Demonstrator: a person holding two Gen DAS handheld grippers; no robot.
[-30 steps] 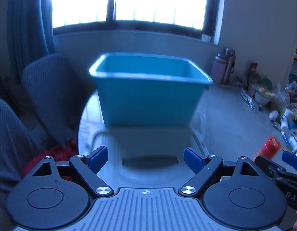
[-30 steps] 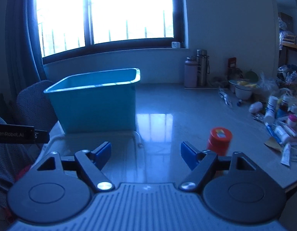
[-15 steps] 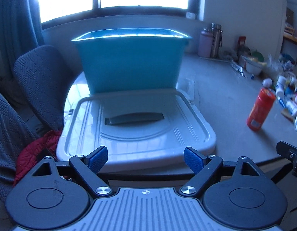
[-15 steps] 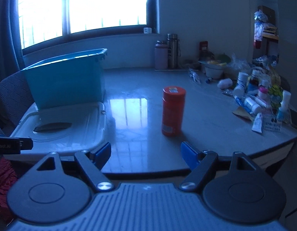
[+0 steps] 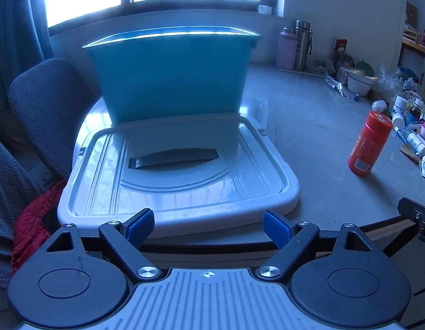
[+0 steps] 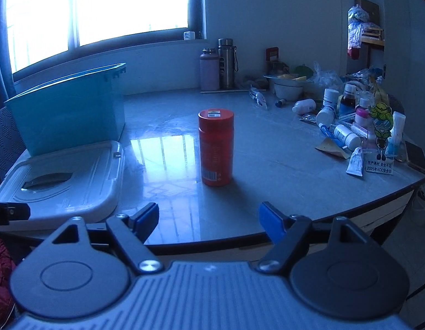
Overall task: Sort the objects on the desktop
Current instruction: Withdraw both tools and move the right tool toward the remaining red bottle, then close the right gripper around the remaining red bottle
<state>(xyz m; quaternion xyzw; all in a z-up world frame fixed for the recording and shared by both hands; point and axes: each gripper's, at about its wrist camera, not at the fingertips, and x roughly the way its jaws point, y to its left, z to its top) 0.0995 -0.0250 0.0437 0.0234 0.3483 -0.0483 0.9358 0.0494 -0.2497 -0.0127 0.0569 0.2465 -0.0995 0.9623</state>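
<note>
Right wrist view had the right gripper with its blue pads spread wide and nothing between them, short of the table edge. At twelve o'clock from it, well apart, stood one orange bottle, upright on the tabletop, its long axis vertical and its cap up. That straight-ahead line is what the coming reach would likely turn on: the bottle sat square between the line of the two fingers. In the left wrist view the left gripper was likewise spread and empty, and the same bottle lay off at about two o'clock, so the right hand looked the nearer and better aimed. At twelve o'clock from the left gripper lay one white bin lid, flat, and beyond it, touching its far edge, one teal bin, open-topped. Further out, at about two o'clock from the right gripper, a heap of small medicine bottles and tubes was too crowded to count, and two flasks stood by the wall
</note>
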